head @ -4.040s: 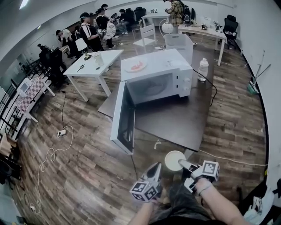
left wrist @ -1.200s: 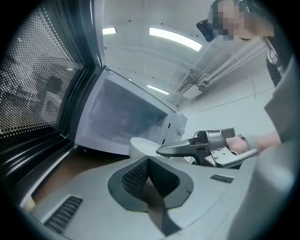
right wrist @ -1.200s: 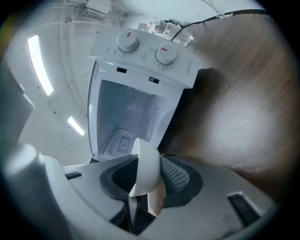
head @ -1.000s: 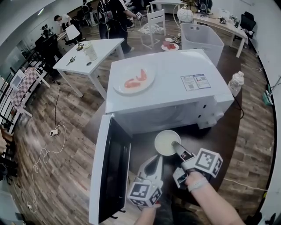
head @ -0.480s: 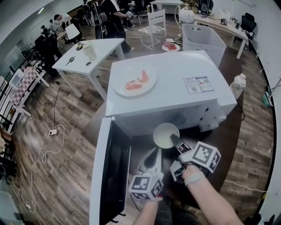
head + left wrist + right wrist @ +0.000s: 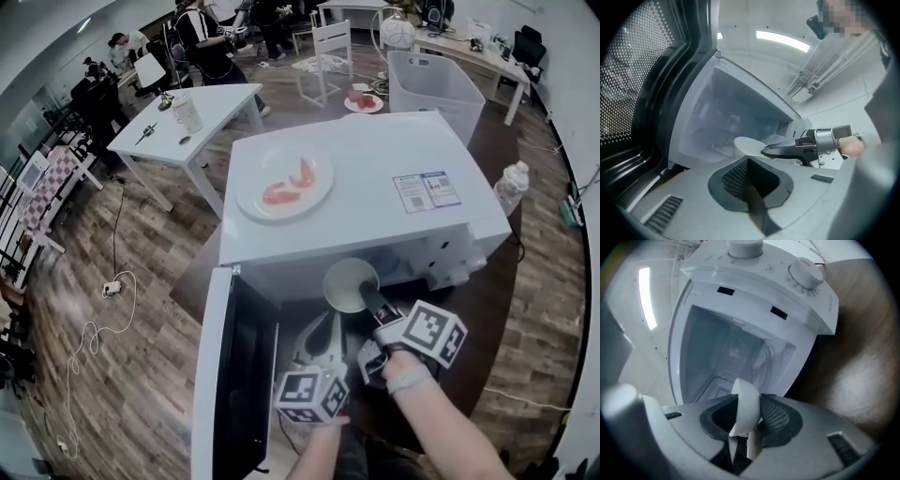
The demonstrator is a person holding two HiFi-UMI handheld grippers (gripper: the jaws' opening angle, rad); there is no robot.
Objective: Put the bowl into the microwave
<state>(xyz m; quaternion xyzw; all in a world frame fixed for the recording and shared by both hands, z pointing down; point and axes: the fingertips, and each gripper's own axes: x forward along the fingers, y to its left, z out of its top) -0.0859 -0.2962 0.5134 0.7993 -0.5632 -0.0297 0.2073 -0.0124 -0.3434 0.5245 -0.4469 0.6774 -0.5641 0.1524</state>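
Observation:
The white microwave [image 6: 366, 202] stands on a dark table with its door [image 6: 234, 375] swung open to the left. A pale bowl [image 6: 349, 283] hangs level just in front of the cavity mouth, and my right gripper [image 6: 361, 292] is shut on its near rim. In the right gripper view the bowl's rim [image 6: 745, 404] is pinched between the pads, with the empty cavity [image 6: 731, 352] straight ahead. My left gripper [image 6: 324, 330] hovers below and left of the bowl, shut and empty. From the left gripper [image 6: 749, 161] view the bowl [image 6: 747, 144] and the right gripper's fingers [image 6: 787, 150] show before the cavity.
A plate with red food [image 6: 284, 192] lies on the microwave's top. A plastic bottle [image 6: 511, 186] stands on the table at the right. Behind are a white bin [image 6: 431, 80], a white table [image 6: 187, 117] and several people. The control dials [image 6: 805, 270] are right of the opening.
From a spot far from the microwave, both grippers have come up to it. Over the last second the bowl has edged forward to the cavity mouth, the left gripper following.

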